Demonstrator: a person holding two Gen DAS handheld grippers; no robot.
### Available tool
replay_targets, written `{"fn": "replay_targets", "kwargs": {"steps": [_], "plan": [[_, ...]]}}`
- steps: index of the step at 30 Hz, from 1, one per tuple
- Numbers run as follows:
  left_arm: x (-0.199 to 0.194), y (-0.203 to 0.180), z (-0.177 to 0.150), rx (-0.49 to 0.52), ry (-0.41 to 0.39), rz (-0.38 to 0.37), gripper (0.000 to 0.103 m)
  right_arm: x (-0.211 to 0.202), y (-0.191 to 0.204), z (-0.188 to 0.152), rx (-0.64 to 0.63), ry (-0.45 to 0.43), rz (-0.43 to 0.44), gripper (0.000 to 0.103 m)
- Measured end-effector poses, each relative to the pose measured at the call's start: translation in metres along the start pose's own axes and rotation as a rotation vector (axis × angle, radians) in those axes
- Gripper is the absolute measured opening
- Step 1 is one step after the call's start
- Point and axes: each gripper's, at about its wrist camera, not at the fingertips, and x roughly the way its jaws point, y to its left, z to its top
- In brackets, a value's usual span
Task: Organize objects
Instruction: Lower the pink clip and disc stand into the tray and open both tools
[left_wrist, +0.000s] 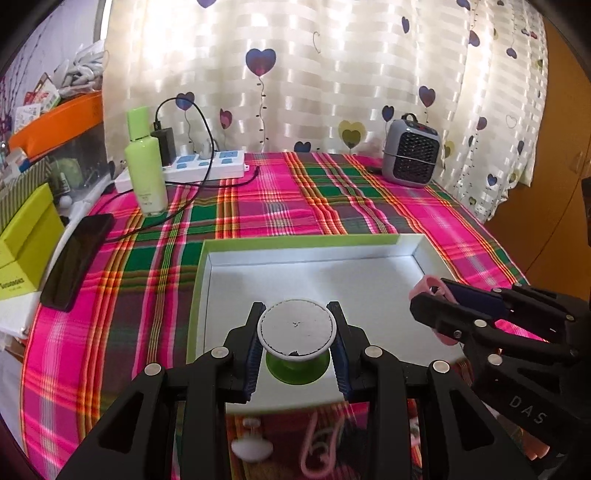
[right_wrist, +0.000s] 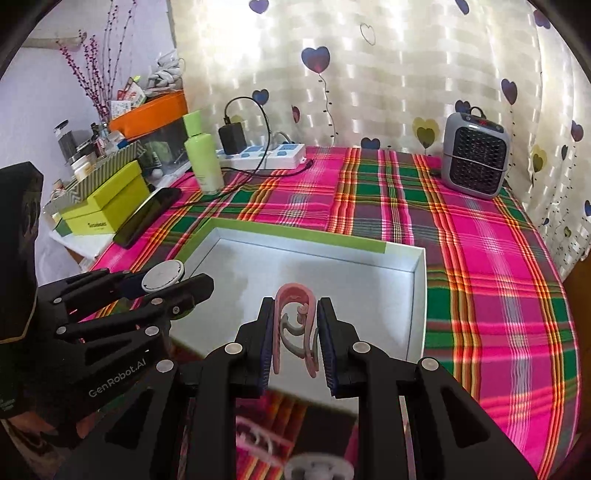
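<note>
While both tongs hang over the shallow white box (left_wrist: 417, 254), each carries one item for sorting. Left tongs (left_wrist: 297, 345): clamped on a green thread spool (left_wrist: 297, 365) with a white round top, gripped at its narrow waist so that the wider flanges sit above and below the pads and keep it from slipping through. Right tongs (right_wrist: 294, 338): closed on a pink hair claw clip (right_wrist: 295, 325), pinched across its flat sides, curved end pointing forward; this hold suits a thin, springy piece that would twist if taken by its teeth. Both items are aloft above the near half of the box, which appears empty and lies on the plaid-covered table (left_wrist: 288, 199). Its low walls and open top favour a drop from above, which would explain the downward tilt of both tools. Spool to the left and clip to the right, side by side but apart, leaves room for each to be released without collision. More small pieces, blurred, lie below the tongs near the front edge.
</note>
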Motion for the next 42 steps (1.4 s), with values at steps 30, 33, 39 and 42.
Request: {"fn": "replay_targets", "kwargs": {"steps": [30, 33, 39, 42], "plan": [[0.081, 0.017, 0.037, -0.034, 0.094, 0.004, 0.031, 0.088, -0.031, 0.038, 0.047, 0.133, -0.062, 0.024], [0.082, 0.016, 0.036, -0.029, 0.103, 0.012, 0.031, 0.09, -0.03, 0.039, 0.044, 0.143, -0.075, 0.024], [0.087, 0.018, 0.035, -0.033, 0.129, 0.016, 0.031, 0.094, -0.031, 0.04, 0.041, 0.158, -0.091, 0.024], [0.088, 0.018, 0.035, -0.033, 0.134, 0.02, 0.031, 0.095, -0.031, 0.039, 0.039, 0.166, -0.095, 0.024]]}}
